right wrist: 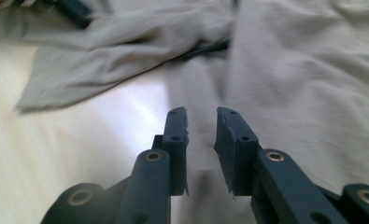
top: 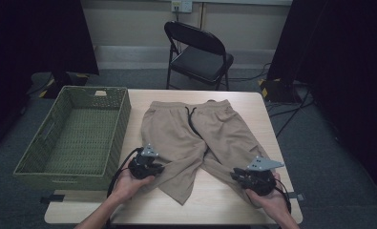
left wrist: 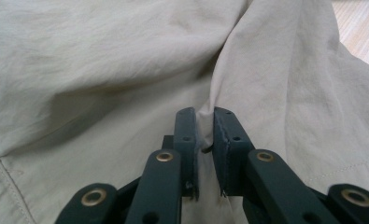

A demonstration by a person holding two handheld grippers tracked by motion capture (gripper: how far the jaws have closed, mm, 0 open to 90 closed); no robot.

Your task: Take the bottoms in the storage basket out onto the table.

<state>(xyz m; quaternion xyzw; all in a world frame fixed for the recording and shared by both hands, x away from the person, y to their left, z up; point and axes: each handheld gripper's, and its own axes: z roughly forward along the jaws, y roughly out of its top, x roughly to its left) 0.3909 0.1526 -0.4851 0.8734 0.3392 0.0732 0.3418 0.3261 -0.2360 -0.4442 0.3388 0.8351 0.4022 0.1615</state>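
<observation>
Beige shorts [top: 195,133] with a dark drawstring lie flat on the wooden table [top: 143,205], waistband toward the far side. My left gripper [top: 160,168] rests on the left leg near its hem. In the left gripper view it [left wrist: 204,114] is shut on a raised fold of the shorts [left wrist: 102,60]. My right gripper [top: 235,175] sits at the hem of the right leg. In the right gripper view its jaws [right wrist: 202,114] stand slightly apart, with nothing pinched between them and the shorts [right wrist: 303,79] lying under and ahead of them.
A green woven basket [top: 124,109] stands empty on the table's left side. A black folding chair [top: 200,52] stands beyond the far edge. Bare tabletop [right wrist: 79,140] lies between the two legs and along the near edge.
</observation>
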